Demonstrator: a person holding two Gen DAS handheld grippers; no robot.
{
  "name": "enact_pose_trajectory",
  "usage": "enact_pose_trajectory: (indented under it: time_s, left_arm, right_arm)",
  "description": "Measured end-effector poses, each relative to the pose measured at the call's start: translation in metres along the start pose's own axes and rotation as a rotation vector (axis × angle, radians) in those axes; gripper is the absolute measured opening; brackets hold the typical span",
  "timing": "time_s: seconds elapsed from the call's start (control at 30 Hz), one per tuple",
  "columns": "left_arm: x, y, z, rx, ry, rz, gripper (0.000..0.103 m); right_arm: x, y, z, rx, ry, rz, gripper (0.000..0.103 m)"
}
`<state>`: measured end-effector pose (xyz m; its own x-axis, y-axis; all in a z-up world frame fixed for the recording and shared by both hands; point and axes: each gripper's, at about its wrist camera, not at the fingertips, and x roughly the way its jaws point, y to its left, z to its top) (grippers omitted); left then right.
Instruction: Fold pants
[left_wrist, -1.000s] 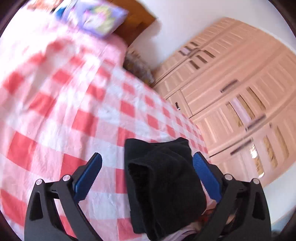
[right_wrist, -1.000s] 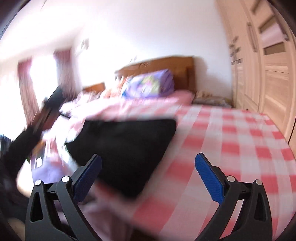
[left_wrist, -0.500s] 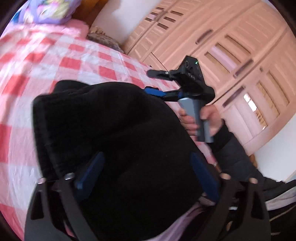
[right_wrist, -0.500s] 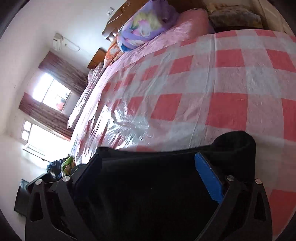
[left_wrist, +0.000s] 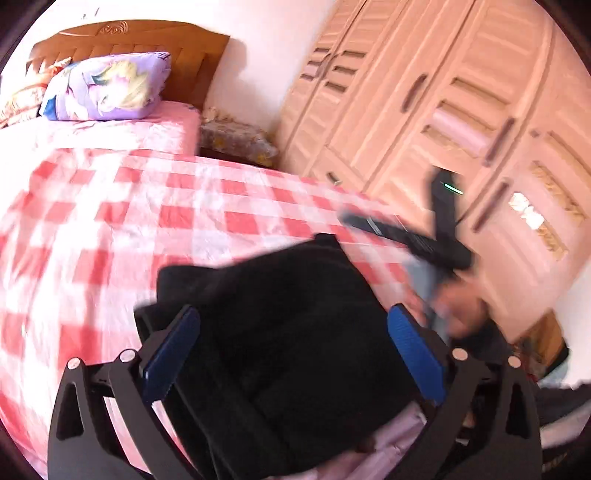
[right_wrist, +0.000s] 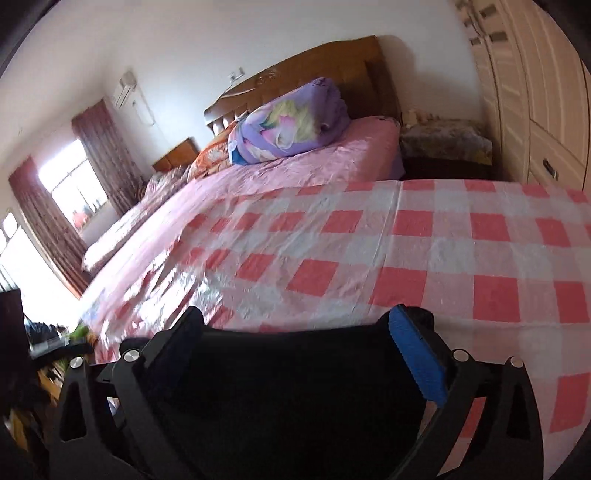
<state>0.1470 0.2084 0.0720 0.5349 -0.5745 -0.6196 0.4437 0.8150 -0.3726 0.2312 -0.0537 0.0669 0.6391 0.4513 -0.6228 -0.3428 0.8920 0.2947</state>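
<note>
Black pants (left_wrist: 295, 332) are lying near the checked bedspread's (left_wrist: 147, 221) foot edge — both grippers, left (left_wrist: 291, 354) and right (right_wrist: 295, 354), gaping wide, gripping nothing — wardrobe (left_wrist: 461, 110) standing alongside.

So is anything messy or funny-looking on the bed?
The folded black pants sit right at the near edge of the red-and-white checked bed cover, skewed across its squares rather than lined up. The shiny cover is crinkled too. Nothing looks spilled or torn. Both open grippers, left and right, frame the pants.
</note>
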Motion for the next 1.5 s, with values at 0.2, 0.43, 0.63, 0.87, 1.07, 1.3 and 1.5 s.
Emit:
enact_pose_trajectory:
  time_s: [0.2,0.43,0.63,0.87,1.07,1.3,1.5]
  left_arm:
    - [0.112,0.031,0.018,-0.013,0.264,0.106,0.101]
    - [0.118,0.025,0.015,0.052,0.246,0.176,0.101]
    - [0.119,0.018,0.009,0.110,0.206,0.225,0.101]
    - [0.048,0.013,-0.003,-0.005,-0.009,0.214,0.101]
    - [-0.003,0.086,-0.043,-0.347,-0.043,0.081,0.101]
    - [0.031,0.114,-0.064,-0.432,0.133,-0.029,0.101]
    - [0.069,0.076,-0.062,-0.295,0.203,0.093,0.102]
  right_arm:
    - [0.016,0.037,-0.100,-0.340,0.252,-0.132,0.098]
    - [-0.061,0.011,-0.126,-0.232,0.146,0.032,0.099]
    - [-0.072,0.001,-0.169,-0.220,0.179,0.127,0.099]
    - [-0.091,-0.086,-0.142,0.182,0.105,0.150,0.099]
    - [-0.072,-0.122,-0.156,0.373,0.134,0.250,0.099]
    - [-0.052,-0.106,-0.151,0.345,0.181,0.262,0.099]
    - [-0.050,-0.101,-0.146,0.337,0.203,0.255,0.099]
